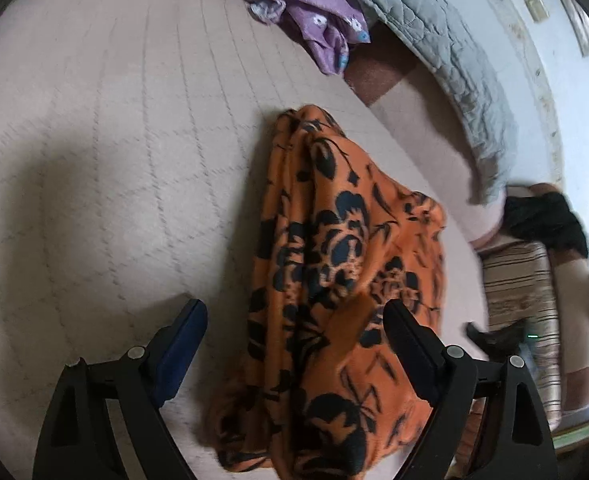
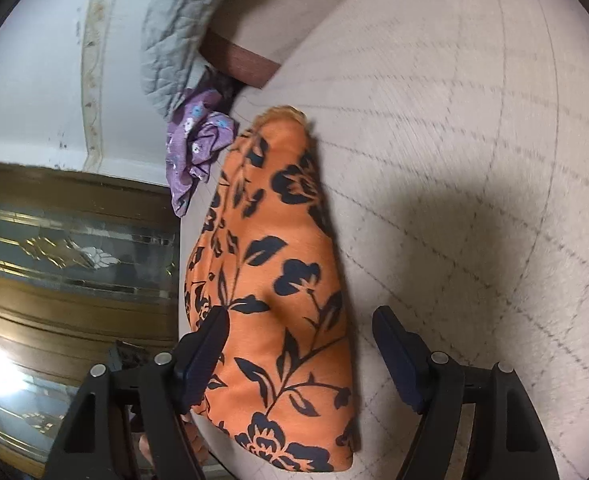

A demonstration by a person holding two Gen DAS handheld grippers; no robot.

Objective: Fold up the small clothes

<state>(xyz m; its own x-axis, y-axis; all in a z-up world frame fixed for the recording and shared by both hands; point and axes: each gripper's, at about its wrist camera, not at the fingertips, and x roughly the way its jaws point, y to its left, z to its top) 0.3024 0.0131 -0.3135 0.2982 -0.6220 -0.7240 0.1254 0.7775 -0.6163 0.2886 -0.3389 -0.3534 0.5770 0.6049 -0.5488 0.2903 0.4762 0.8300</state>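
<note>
My left gripper's [image 1: 294, 344] right finger [image 1: 410, 344] is covering part of the orange floral garment [image 1: 334, 240], and the lower edge of that view is cutting off the cloth's near end. In my right view, the left finger [image 2: 206, 356] is overlapping the garment's [image 2: 278, 280] edge, so I am not seeing whether it is touching. The bed cover's [image 2: 474, 160] grid lines are smearing into blur on the right. The purple flowered cloth [image 1: 302, 4] is running off the top edge of the left view. A dark bundle [image 1: 542, 220] at the bed's edge is staying too unclear to identify.
</note>
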